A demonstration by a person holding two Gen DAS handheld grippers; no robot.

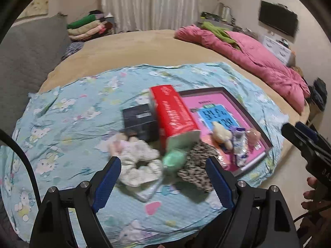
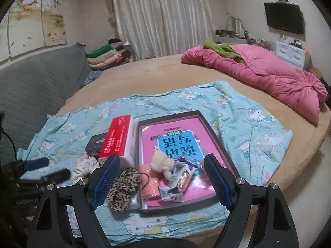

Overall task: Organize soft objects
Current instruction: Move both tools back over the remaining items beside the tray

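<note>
On a blue cartoon-print cloth [image 1: 72,113] lie a white floral scrunchie [image 1: 140,165], a blurred green soft thing [image 1: 173,157] and a leopard-print scrunchie [image 1: 196,165]. My left gripper [image 1: 163,163] hovers open above them, holding nothing. A dark-rimmed tray [image 2: 171,113] with a pink bottom holds a cream plush toy [image 2: 161,161], a pink soft piece [image 2: 149,177] and a crinkled wrapper [image 2: 178,179]. My right gripper [image 2: 161,160] hangs open over the tray's near end, empty. The leopard-print scrunchie [image 2: 124,186] lies just left of the tray.
A red box [image 1: 173,111] leans on a dark box [image 1: 138,122] left of the tray. The cloth lies on a round tan bed [image 2: 155,72] with a pink quilt [image 2: 269,78] at the far right. A grey sofa [image 2: 41,78] stands left.
</note>
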